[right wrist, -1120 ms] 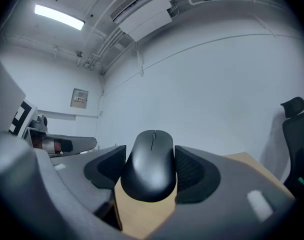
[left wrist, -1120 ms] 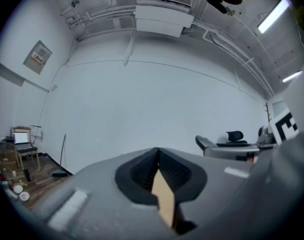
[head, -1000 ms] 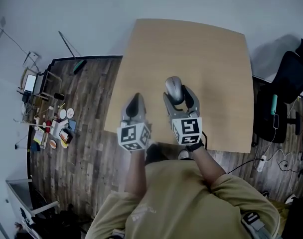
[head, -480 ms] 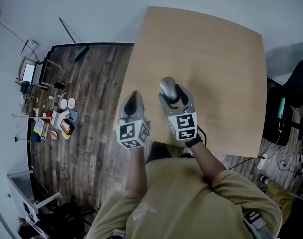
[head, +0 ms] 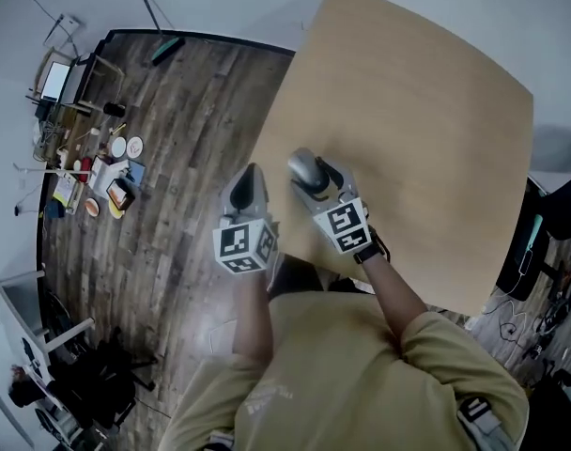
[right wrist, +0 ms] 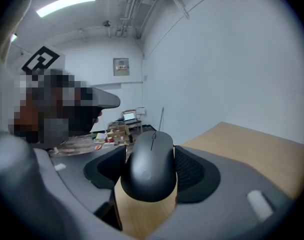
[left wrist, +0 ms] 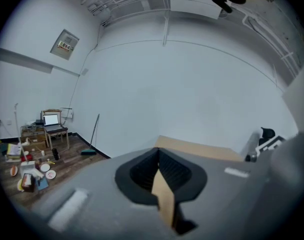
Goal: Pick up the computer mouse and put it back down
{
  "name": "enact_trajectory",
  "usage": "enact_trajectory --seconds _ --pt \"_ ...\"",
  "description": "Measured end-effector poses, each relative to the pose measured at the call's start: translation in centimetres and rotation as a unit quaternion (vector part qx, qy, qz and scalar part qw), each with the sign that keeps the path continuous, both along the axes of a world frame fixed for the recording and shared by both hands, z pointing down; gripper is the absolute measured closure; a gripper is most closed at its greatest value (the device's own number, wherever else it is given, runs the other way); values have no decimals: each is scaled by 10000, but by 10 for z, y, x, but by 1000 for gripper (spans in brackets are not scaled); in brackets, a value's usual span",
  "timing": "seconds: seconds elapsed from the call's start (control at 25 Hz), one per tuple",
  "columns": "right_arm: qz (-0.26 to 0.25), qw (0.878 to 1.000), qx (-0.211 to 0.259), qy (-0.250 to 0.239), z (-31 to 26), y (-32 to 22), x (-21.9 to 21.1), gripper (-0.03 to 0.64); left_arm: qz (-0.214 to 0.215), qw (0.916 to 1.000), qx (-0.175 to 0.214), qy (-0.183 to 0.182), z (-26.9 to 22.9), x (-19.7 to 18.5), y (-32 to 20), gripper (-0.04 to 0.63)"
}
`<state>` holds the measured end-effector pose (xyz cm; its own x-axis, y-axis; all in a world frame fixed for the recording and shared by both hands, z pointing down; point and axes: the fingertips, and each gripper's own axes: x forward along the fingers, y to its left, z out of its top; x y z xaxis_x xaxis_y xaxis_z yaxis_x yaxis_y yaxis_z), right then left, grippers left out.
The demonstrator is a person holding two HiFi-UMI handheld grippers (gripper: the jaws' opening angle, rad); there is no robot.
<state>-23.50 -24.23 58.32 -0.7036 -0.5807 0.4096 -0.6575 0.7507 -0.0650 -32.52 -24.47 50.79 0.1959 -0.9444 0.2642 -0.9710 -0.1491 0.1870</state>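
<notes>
**Item: computer mouse, in grip, due for set-down**

Right gripper (head: 313, 173): jaws wide, clamped on the flanks of the mouse (right wrist: 151, 166).
Left gripper (head: 250, 176): closed, empty, just beside.
Table (head: 426, 101): beneath.
Handling: lower level until the base seats, then release.
Change: the mouse is now nearer the table's left edge; grip unchanged.

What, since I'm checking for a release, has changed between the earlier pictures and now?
Both grippers shifted toward the left edge of the table: the right gripper carried the computer mouse along, and the left gripper now hangs just off that edge. Unchanged: right jaws clamp the computer mouse, left jaws shut and empty.
</notes>
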Motion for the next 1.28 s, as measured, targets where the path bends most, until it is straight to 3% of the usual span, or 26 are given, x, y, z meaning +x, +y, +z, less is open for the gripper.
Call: enact_trajectory --seconds 0.24,0.48,0.8,1.12,1.28 --pt "-1776 9827 -51 527 56 12 -61 310 -323 9992 -241 29 29 -47 0 594" --pt "-2594 9599 -266 1027 108 32 -109 310 -704 9964 -442 173 57 -100 10 594" --pt "-2752 9482 -508 1503 153 36 -127 310 -879 9936 -634 304 80 -119 15 594" --pt "-2665 9432 -622 1883 176 39 -127 304 -740 9947 -634 323 81 -113 18 594" --pt "-2513 9491 -645 1783 171 32 -119 287 -672 9957 -582 275 76 -106 14 594"
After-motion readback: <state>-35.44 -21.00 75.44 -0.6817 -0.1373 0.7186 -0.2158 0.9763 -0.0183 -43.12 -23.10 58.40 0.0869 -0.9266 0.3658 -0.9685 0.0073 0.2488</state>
